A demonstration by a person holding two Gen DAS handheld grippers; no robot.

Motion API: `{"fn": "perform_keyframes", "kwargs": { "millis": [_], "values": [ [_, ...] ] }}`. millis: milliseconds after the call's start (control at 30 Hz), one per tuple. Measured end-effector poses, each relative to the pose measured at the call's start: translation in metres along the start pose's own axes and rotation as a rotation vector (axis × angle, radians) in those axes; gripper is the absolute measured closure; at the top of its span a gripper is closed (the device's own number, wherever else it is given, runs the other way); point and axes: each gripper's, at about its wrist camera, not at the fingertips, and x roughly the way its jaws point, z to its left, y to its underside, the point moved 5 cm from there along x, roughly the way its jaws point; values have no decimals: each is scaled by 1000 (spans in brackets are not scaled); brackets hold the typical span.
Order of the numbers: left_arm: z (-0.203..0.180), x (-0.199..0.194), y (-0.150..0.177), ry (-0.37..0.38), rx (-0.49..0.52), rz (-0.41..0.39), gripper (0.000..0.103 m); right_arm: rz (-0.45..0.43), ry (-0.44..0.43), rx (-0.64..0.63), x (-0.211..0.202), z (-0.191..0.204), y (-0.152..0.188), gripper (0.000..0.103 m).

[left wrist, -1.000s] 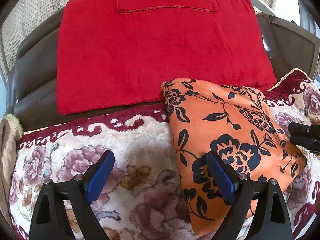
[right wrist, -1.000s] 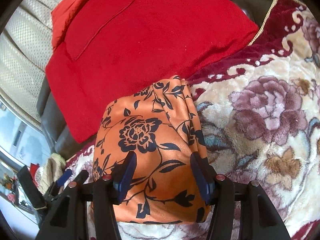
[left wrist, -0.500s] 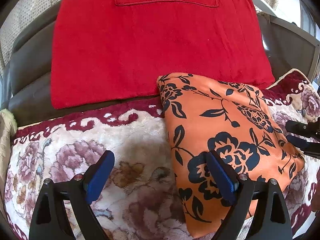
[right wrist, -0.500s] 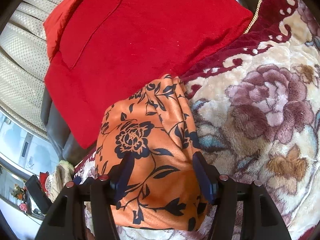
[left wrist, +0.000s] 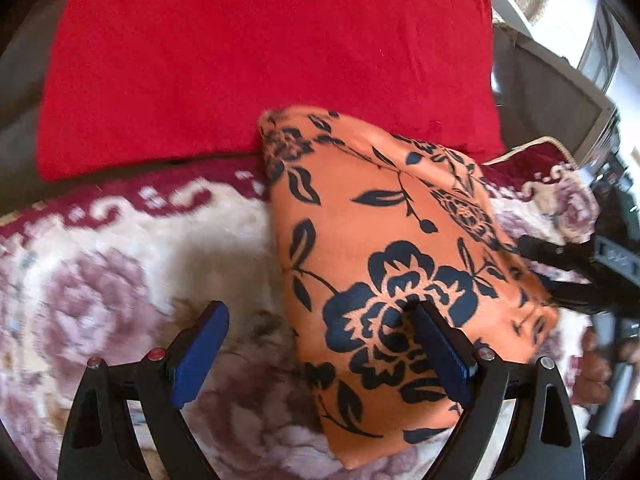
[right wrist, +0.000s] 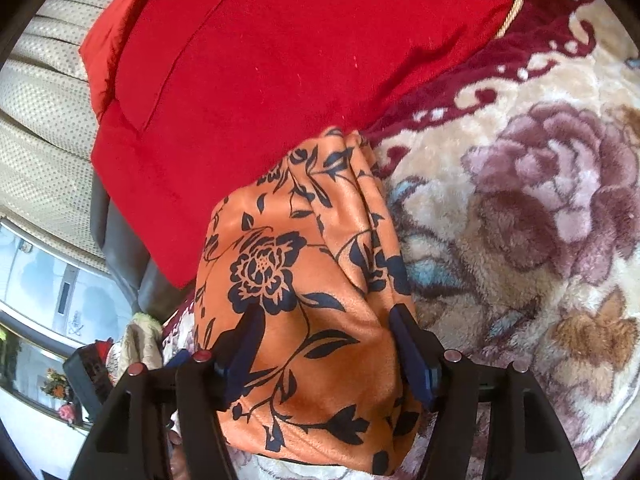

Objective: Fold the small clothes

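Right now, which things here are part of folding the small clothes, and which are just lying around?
Part of the job:
- orange floral garment, folded on the blanket
- left gripper, open
- right gripper, jaws just been opening, garment between them

Just lying about:
- red towel on the dark seat back
- floral plush blanket
- beige cloth at the edge

right gripper point(right wrist: 328, 344): jaws just opening, astride folded orange garment point(right wrist: 304, 280) | on floral blanket point(right wrist: 520, 208)
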Motion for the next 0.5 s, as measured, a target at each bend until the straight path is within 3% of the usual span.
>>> {"fn": "perform_keyframes", "kwargs": {
  "millis": [200, 500],
  "values": [
    [20, 12, 1, 154, -148, 64, 10, 22, -18, 14, 7, -4, -2, 32],
    [22, 25, 2, 319, -249, 110, 10, 57, -74, 51, 21, -11, -7, 25]
  ]
}}
